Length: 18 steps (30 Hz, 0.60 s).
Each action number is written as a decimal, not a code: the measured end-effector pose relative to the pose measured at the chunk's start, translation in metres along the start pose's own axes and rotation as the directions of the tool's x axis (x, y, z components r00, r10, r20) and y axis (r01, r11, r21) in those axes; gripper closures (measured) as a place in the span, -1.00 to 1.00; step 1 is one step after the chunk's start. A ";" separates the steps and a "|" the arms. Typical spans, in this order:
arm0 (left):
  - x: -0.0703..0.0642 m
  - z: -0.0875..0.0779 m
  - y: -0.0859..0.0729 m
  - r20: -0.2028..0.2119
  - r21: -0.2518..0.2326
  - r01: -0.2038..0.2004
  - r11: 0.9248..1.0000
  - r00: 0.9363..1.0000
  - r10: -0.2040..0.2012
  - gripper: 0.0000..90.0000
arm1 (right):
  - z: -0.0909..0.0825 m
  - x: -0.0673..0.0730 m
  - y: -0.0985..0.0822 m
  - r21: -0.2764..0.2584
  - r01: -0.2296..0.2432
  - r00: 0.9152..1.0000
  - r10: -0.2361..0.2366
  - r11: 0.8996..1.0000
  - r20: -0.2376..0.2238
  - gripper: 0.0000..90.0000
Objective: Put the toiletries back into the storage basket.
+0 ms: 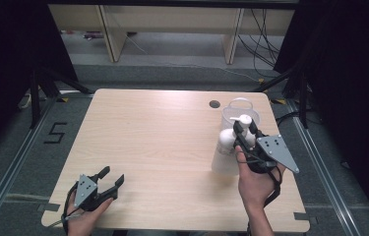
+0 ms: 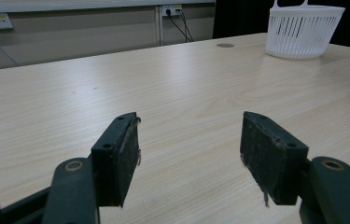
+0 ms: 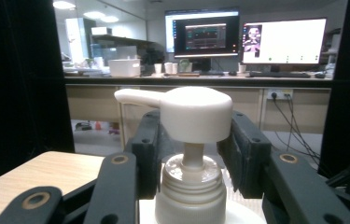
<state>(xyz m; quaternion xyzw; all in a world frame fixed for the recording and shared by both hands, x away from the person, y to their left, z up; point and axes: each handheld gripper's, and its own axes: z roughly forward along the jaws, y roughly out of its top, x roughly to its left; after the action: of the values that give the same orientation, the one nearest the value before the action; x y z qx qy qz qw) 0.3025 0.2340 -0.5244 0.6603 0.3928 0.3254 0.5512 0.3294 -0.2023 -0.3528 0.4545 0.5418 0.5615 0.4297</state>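
A white pump bottle [image 1: 225, 150] stands upright near the table's right side, just in front of a white slotted basket [image 1: 241, 109]. My right gripper [image 1: 245, 130] is shut on the bottle's neck below the pump head [image 1: 244, 119]. In the right gripper view, both jaws press the white cap [image 3: 190, 186] of the bottle, and the pump head [image 3: 196, 112] with its spout pointing left rises above them. My left gripper [image 1: 111, 178] rests at the table's front left, open, with nothing between its fingers; in its own view the left gripper [image 2: 189, 154] frames bare wood.
The light wood table [image 1: 162, 142] has a round cable hole [image 1: 214, 103] near its far edge. The basket [image 2: 303, 32] sits far right of the left gripper. Beyond the table are a grey floor, shelf legs and trailing cables.
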 end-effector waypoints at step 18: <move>0.000 0.000 0.000 -0.001 0.000 -0.002 1.000 1.000 0.002 -0.19 | 0.005 -0.020 0.008 -0.016 0.015 0.998 -0.014 1.000 0.057 0.35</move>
<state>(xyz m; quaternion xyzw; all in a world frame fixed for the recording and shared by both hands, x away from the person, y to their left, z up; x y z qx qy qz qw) 0.3024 0.2338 -0.5244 0.6607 0.3923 0.3262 0.5506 0.3390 -0.2206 -0.3461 0.4627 0.5281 0.5495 0.4528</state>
